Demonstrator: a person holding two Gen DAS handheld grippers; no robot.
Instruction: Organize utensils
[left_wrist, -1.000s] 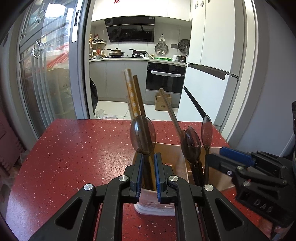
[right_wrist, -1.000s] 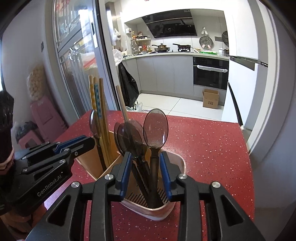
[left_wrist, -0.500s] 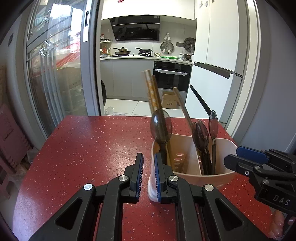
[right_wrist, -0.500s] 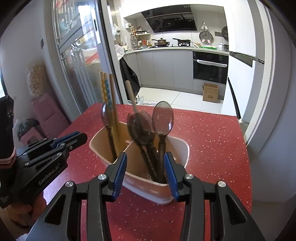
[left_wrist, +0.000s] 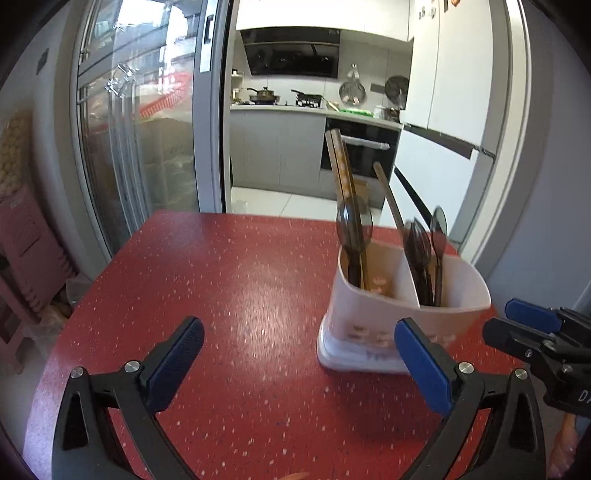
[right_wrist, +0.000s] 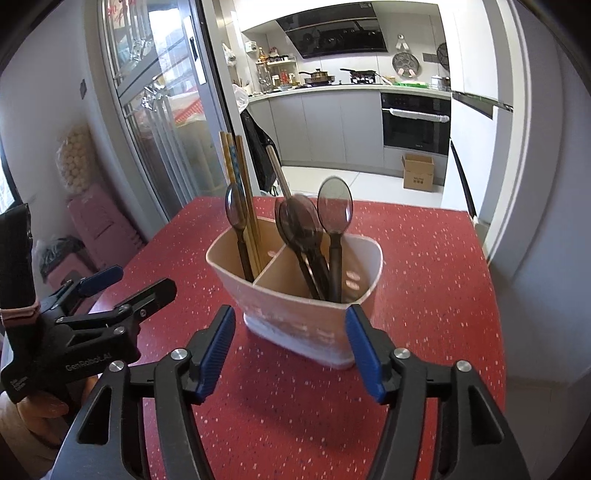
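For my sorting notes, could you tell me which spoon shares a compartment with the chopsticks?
The lone spoon in the holder's left compartment; the others stand together right.

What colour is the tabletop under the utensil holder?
Red with small pale speckles; the tabletop shows best in the left wrist view.

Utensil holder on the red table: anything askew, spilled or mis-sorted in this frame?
Nothing spilled; the utensil holder stands upright. One oddity: a single dark spoon sits with the chopsticks in the left compartment, while the other spoons fill the right.
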